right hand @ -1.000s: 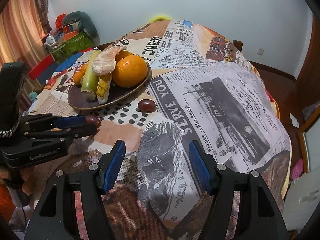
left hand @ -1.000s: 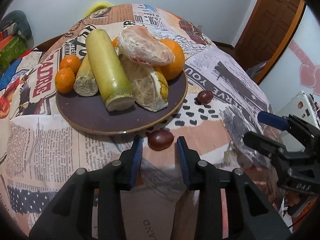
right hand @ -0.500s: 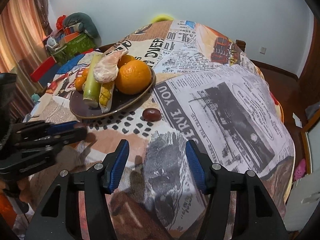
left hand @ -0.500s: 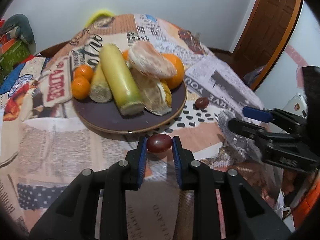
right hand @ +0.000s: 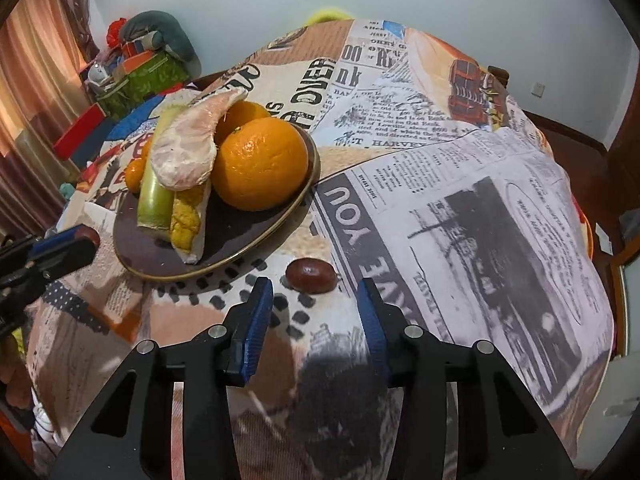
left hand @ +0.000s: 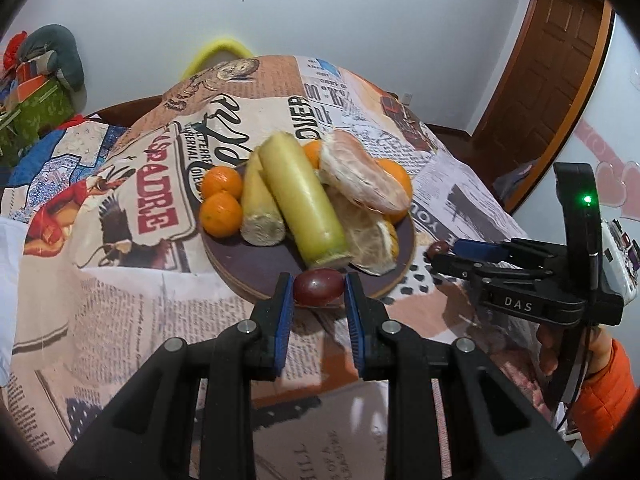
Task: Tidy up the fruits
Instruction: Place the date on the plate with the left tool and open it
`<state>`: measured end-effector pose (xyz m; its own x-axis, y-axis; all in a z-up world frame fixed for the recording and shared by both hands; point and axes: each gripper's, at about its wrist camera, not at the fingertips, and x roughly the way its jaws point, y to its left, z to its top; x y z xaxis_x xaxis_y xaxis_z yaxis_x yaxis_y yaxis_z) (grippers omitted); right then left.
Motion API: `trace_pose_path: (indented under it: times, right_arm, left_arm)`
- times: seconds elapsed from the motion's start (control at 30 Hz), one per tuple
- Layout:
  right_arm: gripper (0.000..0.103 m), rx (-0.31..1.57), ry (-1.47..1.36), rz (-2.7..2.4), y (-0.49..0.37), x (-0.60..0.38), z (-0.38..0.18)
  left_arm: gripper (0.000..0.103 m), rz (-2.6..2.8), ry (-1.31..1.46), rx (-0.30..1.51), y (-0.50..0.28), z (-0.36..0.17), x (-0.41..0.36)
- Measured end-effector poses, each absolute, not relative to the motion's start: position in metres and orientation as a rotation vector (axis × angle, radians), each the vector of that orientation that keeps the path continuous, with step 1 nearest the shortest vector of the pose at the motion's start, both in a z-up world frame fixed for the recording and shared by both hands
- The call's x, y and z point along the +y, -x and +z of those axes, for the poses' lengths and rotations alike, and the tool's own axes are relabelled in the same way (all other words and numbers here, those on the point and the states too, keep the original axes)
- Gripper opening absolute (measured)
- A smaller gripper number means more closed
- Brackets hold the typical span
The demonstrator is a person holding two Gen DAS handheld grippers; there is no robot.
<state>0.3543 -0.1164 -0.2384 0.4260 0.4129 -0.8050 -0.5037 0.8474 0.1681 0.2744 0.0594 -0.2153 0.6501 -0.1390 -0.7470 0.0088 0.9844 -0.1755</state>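
My left gripper [left hand: 319, 286] is shut on a dark red jujube [left hand: 319, 286] and holds it over the near rim of the brown plate [left hand: 256, 268]. The plate carries two sugarcane pieces [left hand: 300, 200], small mandarins [left hand: 221, 208], a peeled pomelo segment [left hand: 362, 184], peel and a big orange [right hand: 260, 162]. My right gripper [right hand: 315, 294] is open, just short of a second jujube [right hand: 311, 275] lying on the cloth right of the plate [right hand: 224, 256]. That jujube also shows in the left wrist view [left hand: 439, 247]. The left gripper shows in the right wrist view [right hand: 60, 246].
The table wears a newspaper-print cloth [right hand: 460, 208] that drops off at its rounded edges. A yellow chair back [left hand: 218, 50] stands at the far side. Boxes and clutter [right hand: 136, 68] lie at the far left, a wooden door [left hand: 556, 60] at the right.
My left gripper closed on the near jujube and lifted it toward the plate rim. My right gripper moved forward toward the second jujube and stayed open.
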Motion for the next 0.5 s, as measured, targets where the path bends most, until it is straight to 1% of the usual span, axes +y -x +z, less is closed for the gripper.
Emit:
trace_pose_path:
  times: [0.1,0.23,0.27,0.5]
  right_arm:
    - [0.041,0.966,0.119,0.571,-0.358,-0.112,-0.240]
    - [0.027,0.963,0.151,0.572,-0.361,-0.108,-0.241]
    - [0.026,0.961,0.157,0.578,-0.360,-0.107,-0.241]
    - [0.025,0.930,0.147,0.599,-0.352,-0.106,-0.229]
  left_arm:
    - [0.025,-0.074,0.152,0.859,-0.279,-0.218,0.063]
    - [0.025,-0.072,0.158,0.859,-0.282,-0.221,0.068]
    - [0.025,-0.070,0.159,0.859,-0.283,-0.222,0.069]
    - [0.025,-0.061,0.160,0.853,-0.283,-0.220,0.072]
